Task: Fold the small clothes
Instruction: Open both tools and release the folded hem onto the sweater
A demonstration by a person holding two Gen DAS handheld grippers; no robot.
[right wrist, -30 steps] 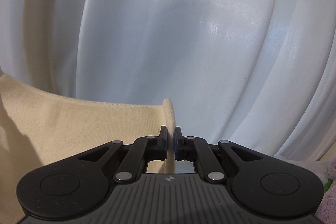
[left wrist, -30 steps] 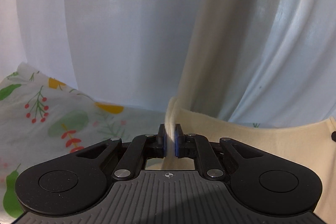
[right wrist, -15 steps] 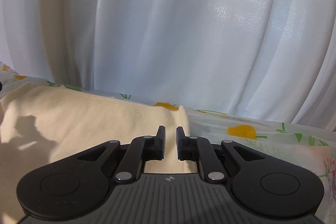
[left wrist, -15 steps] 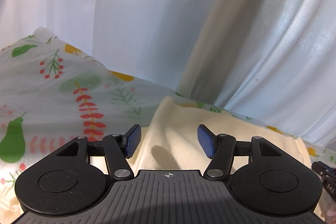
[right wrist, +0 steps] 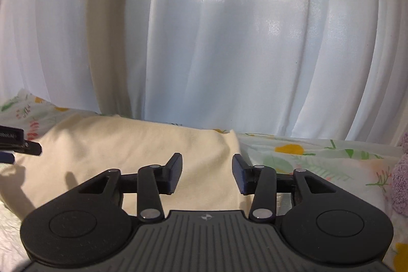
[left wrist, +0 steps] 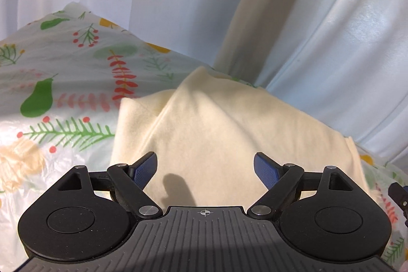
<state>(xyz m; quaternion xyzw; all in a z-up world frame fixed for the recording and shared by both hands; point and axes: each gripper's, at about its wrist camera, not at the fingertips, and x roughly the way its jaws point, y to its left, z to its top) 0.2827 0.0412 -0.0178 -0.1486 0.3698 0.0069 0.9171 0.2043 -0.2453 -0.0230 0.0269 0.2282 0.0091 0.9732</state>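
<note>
A cream-yellow garment (left wrist: 229, 124) lies folded on the patterned sheet (left wrist: 51, 93), with a lower layer sticking out at its left. My left gripper (left wrist: 205, 168) is open and empty, just above the garment's near part. In the right wrist view the same garment (right wrist: 132, 147) lies flat, its right edge running under my right gripper (right wrist: 207, 172), which is open and empty above it. The tip of the left gripper (right wrist: 15, 142) shows at the left edge of that view.
White curtains (right wrist: 229, 42) hang close behind the surface, with a cream curtain strip (left wrist: 275, 4) among them. A purple fuzzy item (right wrist: 400, 177) lies at the far right. The sheet has a fruit and leaf print (right wrist: 318, 157).
Both grippers were shut on the garment's top corners, holding it up. They lowered it, let go and opened wide; the garment now lies folded on the sheet.
</note>
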